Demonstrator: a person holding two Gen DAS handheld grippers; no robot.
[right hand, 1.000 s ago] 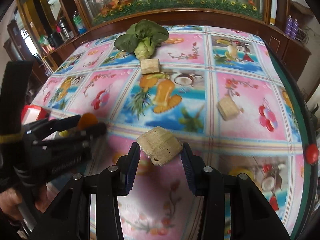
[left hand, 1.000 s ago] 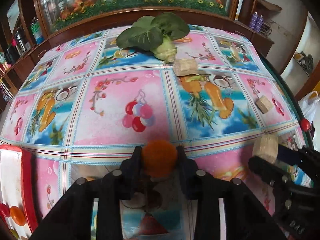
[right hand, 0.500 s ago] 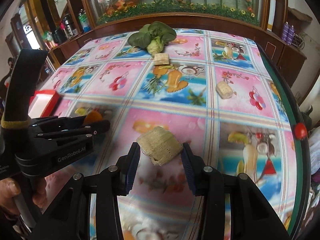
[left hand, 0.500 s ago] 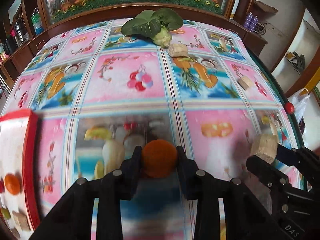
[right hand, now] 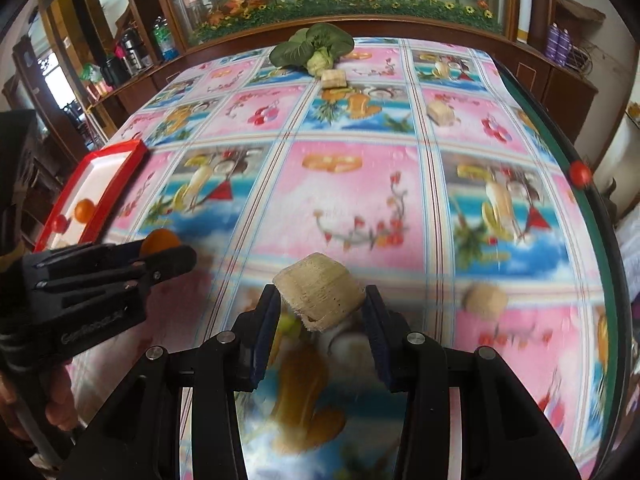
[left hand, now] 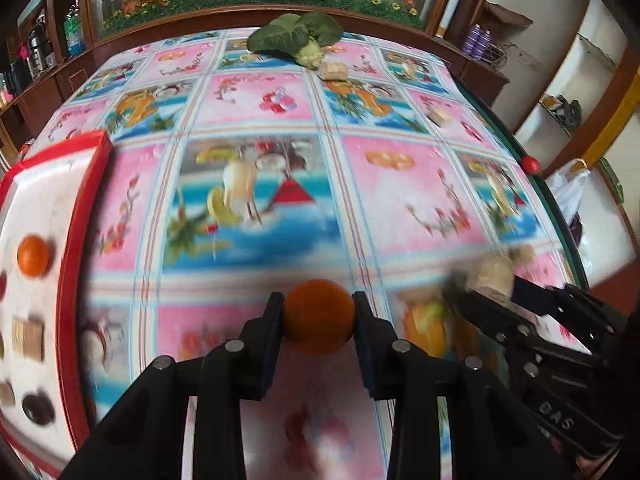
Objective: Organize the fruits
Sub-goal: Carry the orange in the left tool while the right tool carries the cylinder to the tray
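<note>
My left gripper [left hand: 318, 316] is shut on a small orange fruit [left hand: 319, 317] and holds it above the fruit-print tablecloth; it also shows at the left of the right wrist view [right hand: 164, 246]. My right gripper [right hand: 320, 300] is shut on a beige sugarcane chunk [right hand: 320, 296]; it shows at the right of the left wrist view [left hand: 490, 278]. A red-rimmed white tray [left hand: 86, 184] lies to the left and holds an orange [left hand: 33, 255], a beige piece [left hand: 27, 338] and a dark fruit [left hand: 38, 409].
Leafy greens [right hand: 314, 50] lie at the table's far edge, with a cane piece [right hand: 334, 79] beside them. More cane pieces lie at mid right [right hand: 440, 114] and near right [right hand: 484, 300]. A small red ball [right hand: 580, 173] sits on the right table edge. A wooden cabinet stands behind.
Both grippers have pulled back toward the near side with their loads still held. The red tray has come further into view on the left.
</note>
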